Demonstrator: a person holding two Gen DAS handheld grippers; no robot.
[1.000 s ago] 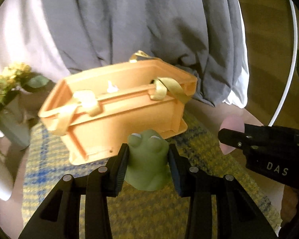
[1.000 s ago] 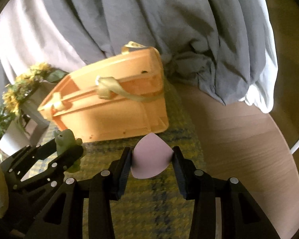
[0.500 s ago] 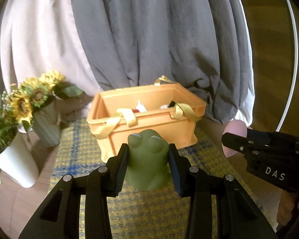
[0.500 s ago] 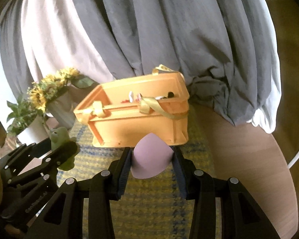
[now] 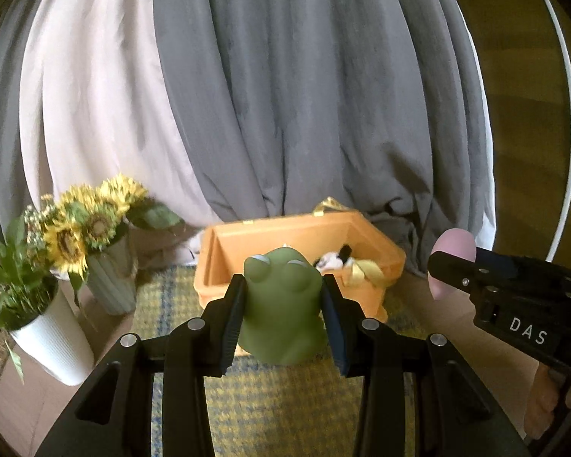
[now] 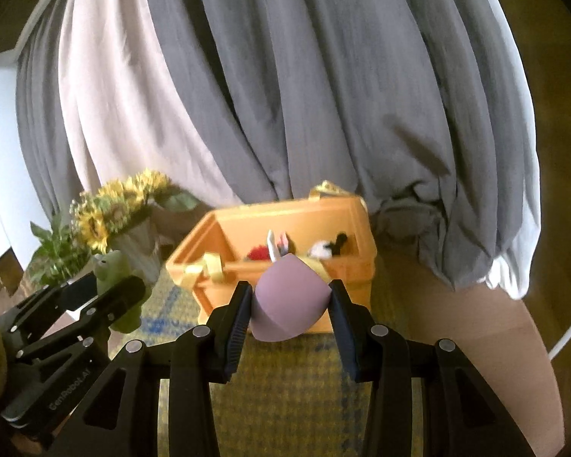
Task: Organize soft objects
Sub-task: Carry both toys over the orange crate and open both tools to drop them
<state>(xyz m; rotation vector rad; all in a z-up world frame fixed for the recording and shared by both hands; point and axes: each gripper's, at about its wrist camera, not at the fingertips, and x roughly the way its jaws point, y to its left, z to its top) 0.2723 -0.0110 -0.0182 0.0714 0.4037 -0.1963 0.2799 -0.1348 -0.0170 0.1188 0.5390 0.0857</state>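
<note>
My left gripper (image 5: 283, 321) is shut on a soft green frog (image 5: 281, 308) and holds it up in front of the orange bin (image 5: 377, 245). My right gripper (image 6: 290, 310) is shut on a soft pink-purple egg-shaped sponge (image 6: 289, 304), also raised in front of the orange bin (image 6: 346, 266). The bin has yellow ribbon handles (image 6: 209, 266) and holds several small soft items, red, white and black. The frog also shows in the right wrist view (image 6: 112, 266), and the sponge in the left wrist view (image 5: 455, 243).
The bin stands on a yellow and blue checked mat (image 6: 293, 396) on a round wooden table (image 6: 487, 346). Sunflowers in a ribbed vase (image 5: 110, 282) and a plant in a white pot (image 5: 53, 339) stand at the left. Grey and white curtains (image 5: 285, 95) hang behind.
Both grippers have risen and drawn back from the bin with their objects still held. The bin now looks smaller and lower, and its inside shows.
</note>
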